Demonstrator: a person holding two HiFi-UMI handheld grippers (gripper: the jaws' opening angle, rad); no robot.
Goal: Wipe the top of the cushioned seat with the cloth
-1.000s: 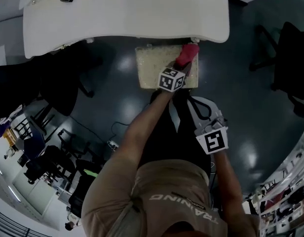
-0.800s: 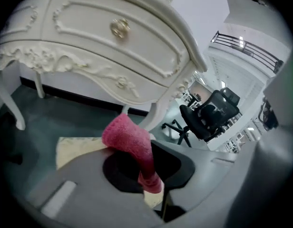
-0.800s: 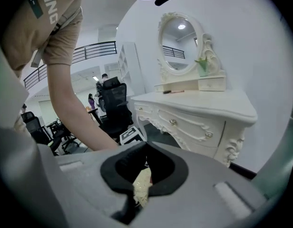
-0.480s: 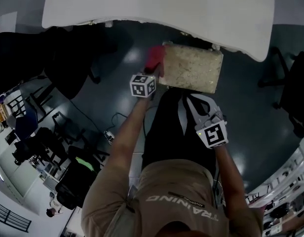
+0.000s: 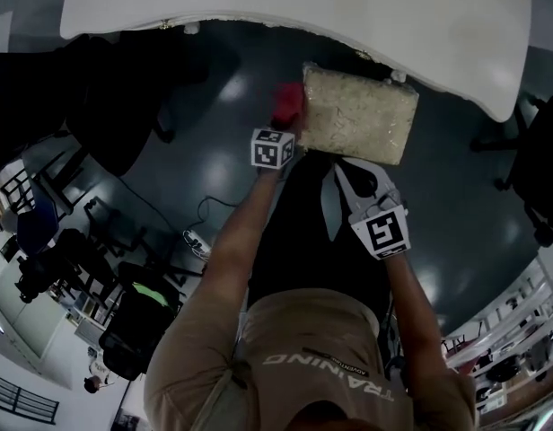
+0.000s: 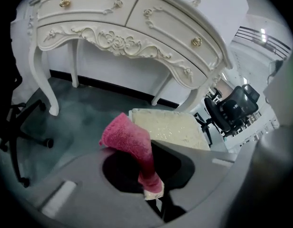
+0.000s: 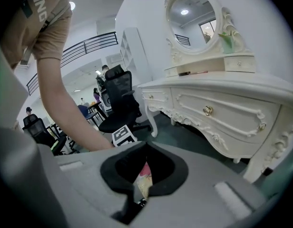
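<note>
The cushioned seat is a beige rectangular pad standing under the edge of a white dressing table. My left gripper is shut on a red-pink cloth, which hangs just off the seat's left edge. In the left gripper view the cloth rises from the left gripper with the seat behind it to the right. My right gripper hovers near the seat's front edge; in its own view the right gripper looks shut and holds nothing.
The ornate dressing table with drawers stands behind the seat, and a mirror tops it. Black office chairs stand at the left and another chair at the right. The floor is dark and glossy, with cables on it.
My left gripper has carried the cloth from the seat's far right corner across to beyond its left edge. The right gripper has stayed near the front edge.
</note>
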